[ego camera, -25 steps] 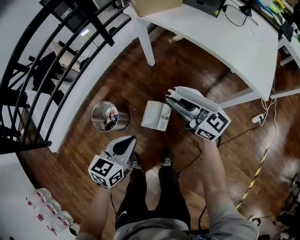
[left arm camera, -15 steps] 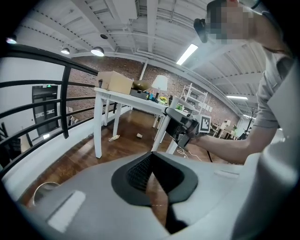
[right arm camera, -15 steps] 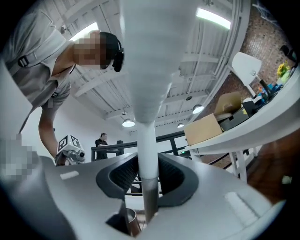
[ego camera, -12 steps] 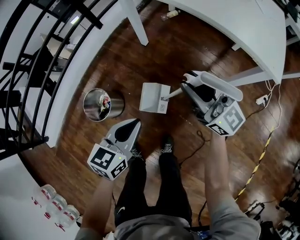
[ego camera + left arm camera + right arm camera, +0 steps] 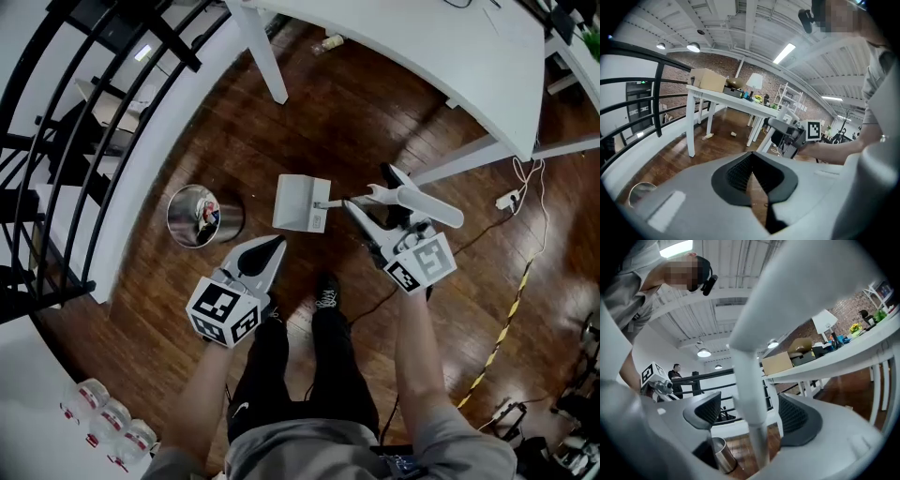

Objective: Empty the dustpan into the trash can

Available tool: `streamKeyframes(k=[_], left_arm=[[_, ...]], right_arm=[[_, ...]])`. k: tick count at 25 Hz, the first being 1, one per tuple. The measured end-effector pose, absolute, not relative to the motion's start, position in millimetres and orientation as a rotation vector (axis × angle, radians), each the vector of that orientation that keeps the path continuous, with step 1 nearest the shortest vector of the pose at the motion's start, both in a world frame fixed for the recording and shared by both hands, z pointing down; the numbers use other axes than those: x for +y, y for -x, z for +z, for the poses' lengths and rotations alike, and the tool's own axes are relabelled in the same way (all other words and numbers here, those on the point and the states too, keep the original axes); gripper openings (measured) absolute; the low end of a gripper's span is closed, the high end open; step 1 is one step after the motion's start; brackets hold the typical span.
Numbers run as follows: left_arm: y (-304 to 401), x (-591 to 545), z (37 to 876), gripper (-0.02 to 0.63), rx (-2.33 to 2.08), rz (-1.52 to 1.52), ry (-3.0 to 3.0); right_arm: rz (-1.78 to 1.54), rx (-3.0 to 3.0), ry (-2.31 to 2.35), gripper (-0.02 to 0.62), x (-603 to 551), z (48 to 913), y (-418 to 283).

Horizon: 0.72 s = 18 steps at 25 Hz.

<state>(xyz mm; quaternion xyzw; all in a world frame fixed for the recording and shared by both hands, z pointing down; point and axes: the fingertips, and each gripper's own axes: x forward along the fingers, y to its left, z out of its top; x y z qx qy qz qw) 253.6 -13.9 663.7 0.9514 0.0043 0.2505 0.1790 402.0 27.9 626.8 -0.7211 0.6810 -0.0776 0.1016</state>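
When looked at from the head view: trash can (image 5: 232, 223) upright on the wooden floor (image 5: 375, 112), of shiny metal, open on top, with some litter inside. Dustpan (image 5: 298, 202) flat on the floor just right of the trash can, near it but not touching, white, with its handle (image 5: 339, 202) pointing away from the trash can.

Right gripper (image 5: 366, 190) further right of the trash can than the dustpan, at the end of the handle. Jaws wide apart, having just been opening. Handle standing between the two pads but free of both, with a gap on each side in the right gripper view, and the trash can seen low behind it.

Left gripper (image 5: 274, 247) near the trash can, a little below and right of it in the head view, tip turned toward the near edge of the dustpan. Jaws together, with nothing between them.

White table (image 5: 450, 47) well beyond the trash can, at the upper right. Black railing (image 5: 84, 141) on the other side of the trash can, to its left. Person's two legs and shoes (image 5: 325, 298) below and right of the trash can.
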Motion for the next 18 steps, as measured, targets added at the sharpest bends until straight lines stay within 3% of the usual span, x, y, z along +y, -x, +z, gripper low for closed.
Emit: streamKeyframes(k=[6,10,13,18], left_arm=[[-236,-14,618,0.004,-0.002,0.692,-2.704],[-216,-21,582,0.004,-0.092,0.639,-2.736],[-186,-25,554,0.005,-0.166,0.601,-2.743],[-134,-46,509,0.005,-0.269,0.513,-2.770]], right_arm=[[-0.582,1.945,2.235,0.368,67,656,-372],[-0.880,2.141,2.070,0.349,75,677,-309],[-0.899,2.320,1.891,0.235,62,644,-243],[-0.628,2.450,1.777,0.081,4,540,-178]])
